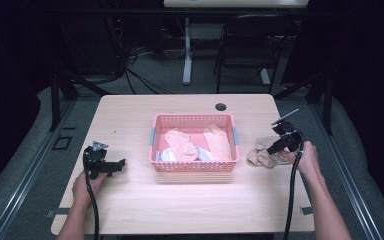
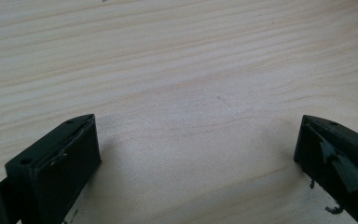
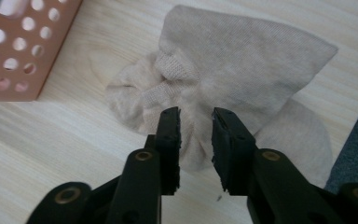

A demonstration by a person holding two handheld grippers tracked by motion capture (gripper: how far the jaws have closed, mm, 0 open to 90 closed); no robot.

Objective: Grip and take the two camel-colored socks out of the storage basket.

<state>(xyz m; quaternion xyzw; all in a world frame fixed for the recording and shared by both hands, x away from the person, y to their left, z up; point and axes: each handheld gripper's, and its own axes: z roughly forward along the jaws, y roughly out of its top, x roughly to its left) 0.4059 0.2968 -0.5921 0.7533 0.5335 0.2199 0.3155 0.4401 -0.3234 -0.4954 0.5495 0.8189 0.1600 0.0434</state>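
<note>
Bench (image 1: 130,210): pale wood, four edges all in the high view; small dark round hole near the far edge.
Basket (image 1: 195,165): pink, perforated, mid-bench, holding peach and pale cloth pieces. Bare wood on all four sides of it.
Beige cloth (image 1: 261,155): crumpled heap on the bench, just right of the basket, near the bench's right edge. In the right gripper view (image 3: 242,70) it lies apart from the basket's corner (image 3: 23,56), a strip of bare wood between them.
Open room, left: wide bare stretch from the basket to the left edge; only the left claw occupies it.
Open room, right: narrow; cloth and right claw sit between the basket and the edge, dark floor beyond.
Open room, near side: broad clear band of wood from the basket to the near edge.
Left claw (image 1: 116,166): low on the bench near the left edge, pointing toward the basket. Jaws spread wide (image 2: 196,154), bare wood between them.
Left hand (image 1: 86,186): wrapped round the claw's body, forearm entering from the bottom.
Right claw (image 1: 274,148): tilted down and leftward onto the cloth heap.
Right claw state (image 3: 196,135): jaws narrow, a small gap; cloth directly under and between the tips, pads not seen pressing it.
Right hand (image 1: 305,157): behind the claw at the right edge, cable trailing toward the near edge.
</note>
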